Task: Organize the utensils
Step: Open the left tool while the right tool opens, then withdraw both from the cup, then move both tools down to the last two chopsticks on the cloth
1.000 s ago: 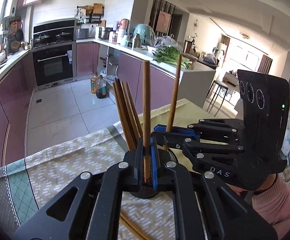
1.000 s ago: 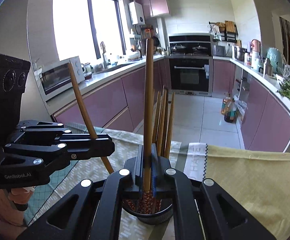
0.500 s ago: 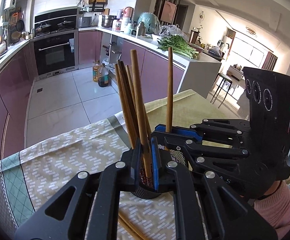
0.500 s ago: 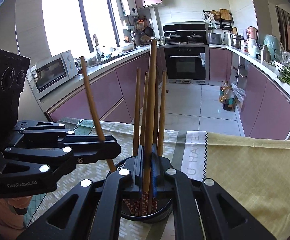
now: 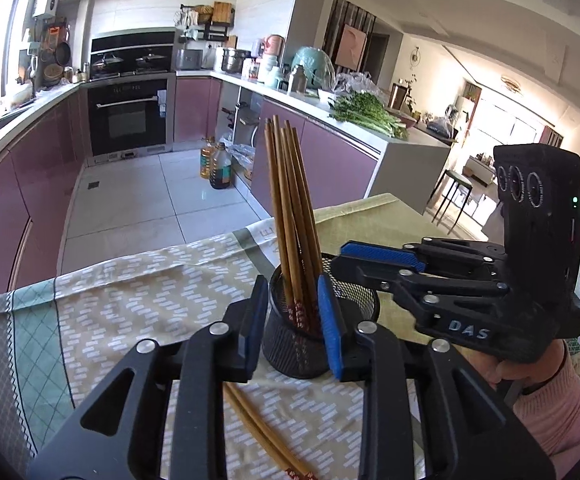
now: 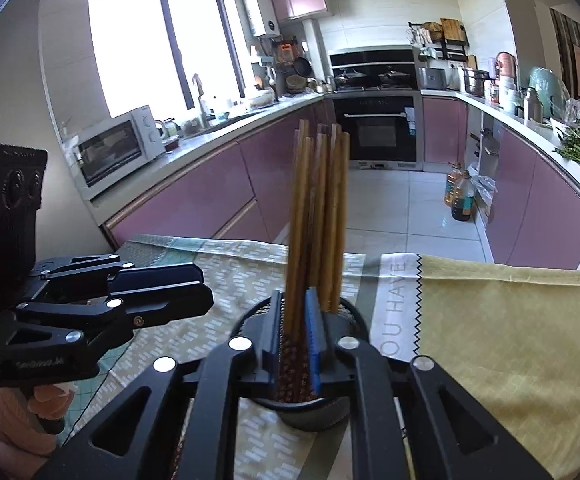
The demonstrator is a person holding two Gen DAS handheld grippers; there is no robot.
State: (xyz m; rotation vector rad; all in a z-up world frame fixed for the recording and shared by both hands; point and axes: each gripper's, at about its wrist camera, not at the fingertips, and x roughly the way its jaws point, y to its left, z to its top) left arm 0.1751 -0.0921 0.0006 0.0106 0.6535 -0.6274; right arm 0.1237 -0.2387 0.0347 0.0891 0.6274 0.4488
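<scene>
A black mesh cup [image 5: 302,348] stands on the patterned tablecloth [image 5: 130,300] with several brown chopsticks [image 5: 290,200] upright in it. My left gripper [image 5: 292,320] sits just in front of the cup. Its jaws are opening, and the blue pads stand clear of the chopsticks seen between them. From the other side, my right gripper [image 6: 293,326] hangs over the cup's rim [image 6: 356,314]. Its jaws are opening too, with a chopstick [image 6: 296,240] loose in the narrow gap. Each view also shows the other gripper: the right gripper [image 5: 354,266] and the left gripper [image 6: 204,288].
Two loose chopsticks [image 5: 266,436] lie on the cloth under my left gripper. A yellow cloth [image 6: 510,340] covers the table's right part. A hand in a pink sleeve [image 5: 550,400] holds the right gripper. Past the table edge are tiled floor, purple cabinets and oil bottles [image 5: 216,166].
Both grippers were shut on one chopstick each above the cup. Both jaws have parted, and the two chopsticks now stand in the cup with the others. My left gripper has sunk a little.
</scene>
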